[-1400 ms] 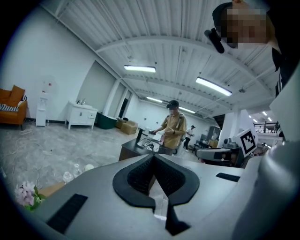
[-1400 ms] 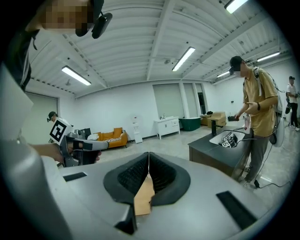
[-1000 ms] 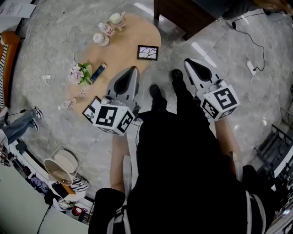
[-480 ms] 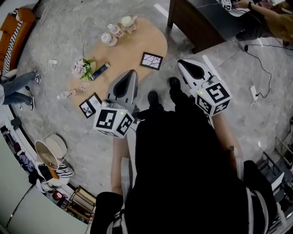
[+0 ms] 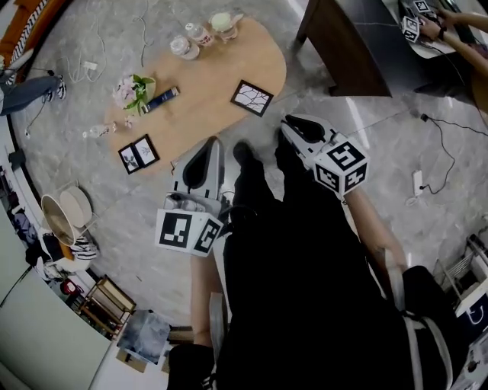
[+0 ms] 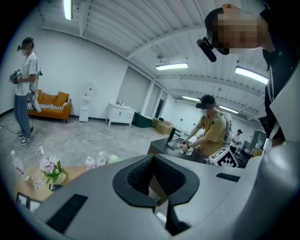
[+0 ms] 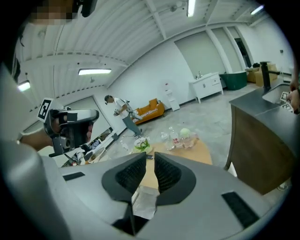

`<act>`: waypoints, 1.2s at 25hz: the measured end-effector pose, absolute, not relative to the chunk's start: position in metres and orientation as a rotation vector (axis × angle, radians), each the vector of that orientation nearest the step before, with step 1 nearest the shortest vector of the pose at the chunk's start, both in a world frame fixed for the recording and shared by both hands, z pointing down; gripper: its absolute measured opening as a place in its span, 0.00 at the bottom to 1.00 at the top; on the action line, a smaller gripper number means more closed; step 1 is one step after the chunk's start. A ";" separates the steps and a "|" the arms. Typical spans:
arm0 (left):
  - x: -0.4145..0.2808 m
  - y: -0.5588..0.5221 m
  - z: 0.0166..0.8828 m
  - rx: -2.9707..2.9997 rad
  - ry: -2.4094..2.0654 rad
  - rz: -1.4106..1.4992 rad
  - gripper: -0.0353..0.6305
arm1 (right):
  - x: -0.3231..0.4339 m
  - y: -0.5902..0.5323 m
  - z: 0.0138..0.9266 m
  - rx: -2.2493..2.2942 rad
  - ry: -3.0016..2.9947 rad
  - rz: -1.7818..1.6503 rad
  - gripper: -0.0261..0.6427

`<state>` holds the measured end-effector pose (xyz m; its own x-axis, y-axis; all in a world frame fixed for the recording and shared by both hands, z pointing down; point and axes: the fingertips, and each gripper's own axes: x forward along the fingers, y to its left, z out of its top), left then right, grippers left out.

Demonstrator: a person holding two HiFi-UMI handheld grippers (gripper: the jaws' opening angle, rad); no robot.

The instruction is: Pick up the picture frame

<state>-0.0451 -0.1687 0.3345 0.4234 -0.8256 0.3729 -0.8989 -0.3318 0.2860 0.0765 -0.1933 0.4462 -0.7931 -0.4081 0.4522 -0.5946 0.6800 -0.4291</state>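
Note:
A black picture frame (image 5: 251, 97) with a white cracked pattern lies flat on the right part of the oval wooden table (image 5: 206, 76). A second, smaller dark frame (image 5: 138, 154) lies at the table's near left edge. My left gripper (image 5: 210, 145) hangs off the table's near edge, between the two frames, shut and empty. My right gripper (image 5: 288, 122) is over the floor, just right of and below the patterned frame, also shut with nothing in it. In the left gripper view the left gripper (image 6: 153, 158) has its tips together. In the right gripper view the right gripper (image 7: 150, 157) points at the table.
On the table stand a flower pot (image 5: 136, 90), a dark blue object (image 5: 162, 99), two bottles (image 5: 183, 46) and a pale green item (image 5: 221, 21). A dark desk (image 5: 335, 38) stands at the upper right. Cables and a power strip (image 5: 417, 183) lie on the floor. Other people stand around the room.
The head view has swung, so the table sits higher and further left. Both grippers have come lower in the picture. The small frame, earlier partly behind the left gripper's cube, now shows fully.

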 end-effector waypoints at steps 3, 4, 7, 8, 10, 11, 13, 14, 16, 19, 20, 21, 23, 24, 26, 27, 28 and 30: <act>-0.043 -0.159 0.345 2.186 -1.489 0.225 0.07 | 0.067 -0.190 0.479 0.712 -2.534 0.903 0.13; -0.044 -0.157 0.346 2.171 -1.499 0.223 0.07 | 0.064 -0.189 0.491 0.687 -2.518 0.929 0.15; -0.048 -0.159 0.350 2.137 -1.525 0.209 0.07 | 0.056 -0.189 0.523 0.630 -2.476 1.009 0.18; -0.049 -0.161 0.352 2.130 -1.529 0.207 0.07 | 0.054 -0.190 0.533 0.619 -2.466 1.036 0.19; -0.050 -0.170 0.358 2.120 -1.534 0.206 0.07 | 0.052 -0.194 0.552 0.608 -2.451 1.089 0.19; -0.050 -0.175 0.363 2.115 -1.533 0.206 0.07 | 0.051 -0.197 0.561 0.610 -2.446 1.116 0.19; -0.050 -0.184 0.373 2.104 -1.530 0.207 0.07 | 0.051 -0.202 0.581 0.620 -2.438 1.173 0.20; -0.049 -0.186 0.379 2.100 -1.527 0.211 0.07 | 0.052 -0.204 0.591 0.626 -2.431 1.203 0.20; -0.047 -0.189 0.392 2.089 -1.516 0.233 0.07 | 0.052 -0.207 0.612 0.638 -2.411 1.266 0.21; -0.045 -0.187 0.410 2.072 -1.503 0.263 0.07 | 0.050 -0.209 0.646 0.652 -2.362 1.355 0.24; -0.045 -0.186 0.415 2.066 -1.500 0.252 0.07 | 0.049 -0.209 0.657 0.651 -2.345 1.375 0.24; -0.045 -0.186 0.419 2.057 -1.497 0.235 0.07 | 0.048 -0.208 0.669 0.649 -2.328 1.393 0.24; -0.047 -0.184 0.432 2.026 -1.494 0.222 0.07 | 0.045 -0.209 0.694 0.645 -2.294 1.430 0.25; -0.049 -0.183 0.440 2.009 -1.493 0.227 0.07 | 0.043 -0.209 0.707 0.641 -2.276 1.450 0.25; -0.051 -0.180 0.452 1.988 -1.489 0.234 0.07 | 0.038 -0.207 0.733 0.627 -2.236 1.486 0.25; -0.051 -0.179 0.457 1.985 -1.486 0.234 0.07 | 0.035 -0.206 0.745 0.621 -2.217 1.500 0.27; -0.052 -0.178 0.462 1.983 -1.482 0.235 0.07 | 0.033 -0.205 0.757 0.618 -2.198 1.513 0.28; -0.054 -0.175 0.471 1.969 -1.476 0.237 0.07 | 0.028 -0.201 0.777 0.619 -2.159 1.546 0.29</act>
